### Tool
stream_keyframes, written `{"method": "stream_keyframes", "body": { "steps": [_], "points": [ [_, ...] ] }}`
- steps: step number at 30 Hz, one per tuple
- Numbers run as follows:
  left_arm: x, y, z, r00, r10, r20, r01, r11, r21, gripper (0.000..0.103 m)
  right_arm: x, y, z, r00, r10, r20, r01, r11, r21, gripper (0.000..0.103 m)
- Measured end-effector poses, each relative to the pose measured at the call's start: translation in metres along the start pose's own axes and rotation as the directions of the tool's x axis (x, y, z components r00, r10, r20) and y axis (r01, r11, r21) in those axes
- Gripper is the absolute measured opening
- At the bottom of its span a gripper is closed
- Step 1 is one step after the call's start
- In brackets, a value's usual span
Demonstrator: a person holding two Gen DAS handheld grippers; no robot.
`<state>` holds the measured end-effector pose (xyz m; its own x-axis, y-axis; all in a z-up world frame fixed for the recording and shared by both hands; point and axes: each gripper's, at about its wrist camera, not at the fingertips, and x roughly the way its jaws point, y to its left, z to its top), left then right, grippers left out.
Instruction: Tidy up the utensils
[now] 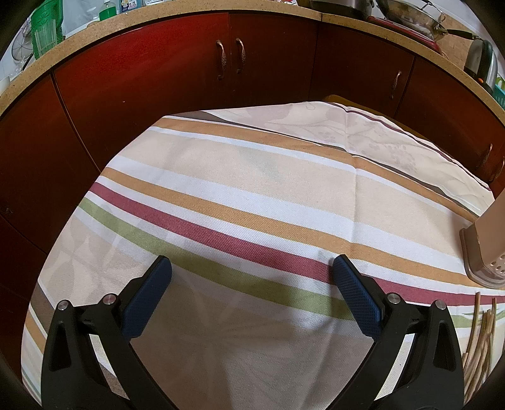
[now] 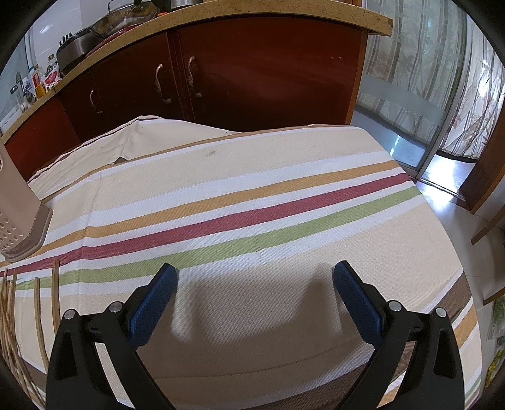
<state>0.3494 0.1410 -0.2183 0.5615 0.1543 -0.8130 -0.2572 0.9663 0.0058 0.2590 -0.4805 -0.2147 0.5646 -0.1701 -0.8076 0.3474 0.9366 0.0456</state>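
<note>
A pile of wooden chopsticks (image 1: 481,340) lies on the striped tablecloth (image 1: 252,195) at the right edge of the left wrist view; it also shows at the left edge of the right wrist view (image 2: 38,302). A beige perforated utensil holder (image 1: 486,246) stands upright behind them, seen also in the right wrist view (image 2: 15,214). My left gripper (image 1: 251,268) is open and empty above the cloth, left of the chopsticks. My right gripper (image 2: 255,274) is open and empty, right of the chopsticks.
Red cabinets (image 1: 189,72) with metal handles run behind the table under a speckled countertop (image 2: 284,15) crowded with pans, bottles and a green basket (image 1: 45,28). A glass door with curtain (image 2: 435,94) is to the right. The table edge (image 2: 442,195) drops off at right.
</note>
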Motion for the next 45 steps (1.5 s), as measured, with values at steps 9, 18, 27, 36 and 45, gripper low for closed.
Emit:
{"method": "stream_keyframes", "body": {
  "steps": [9, 18, 27, 36, 45],
  "points": [
    [0.0006, -0.0003, 0.0006, 1.000, 0.000, 0.000, 0.000, 1.000, 0.000, 0.099, 0.0000, -0.0001, 0.0002, 1.000, 0.000, 0.000, 0.000, 1.000, 0.000, 0.097],
    [0.0003, 0.0001, 0.0001, 1.000, 0.000, 0.000, 0.000, 1.000, 0.000, 0.099, 0.0000, -0.0001, 0.0000, 1.000, 0.000, 0.000, 0.000, 1.000, 0.000, 0.097],
    [0.0004, -0.0001, 0.0000, 1.000, 0.000, 0.000, 0.000, 1.000, 0.000, 0.099, -0.0001, -0.0004, 0.0002, 1.000, 0.000, 0.001, 0.000, 1.000, 0.000, 0.097],
    [0.0006, 0.0000, 0.0002, 1.000, 0.000, 0.000, 0.000, 1.000, 0.000, 0.099, -0.0002, -0.0003, 0.0001, 1.000, 0.000, 0.001, 0.000, 1.000, 0.000, 0.097],
    [0.0012, -0.0003, 0.0009, 1.000, 0.000, 0.000, 0.000, 1.000, 0.000, 0.099, -0.0002, -0.0002, 0.0001, 1.000, 0.001, 0.001, -0.001, 1.000, 0.000, 0.097]
  ]
}}
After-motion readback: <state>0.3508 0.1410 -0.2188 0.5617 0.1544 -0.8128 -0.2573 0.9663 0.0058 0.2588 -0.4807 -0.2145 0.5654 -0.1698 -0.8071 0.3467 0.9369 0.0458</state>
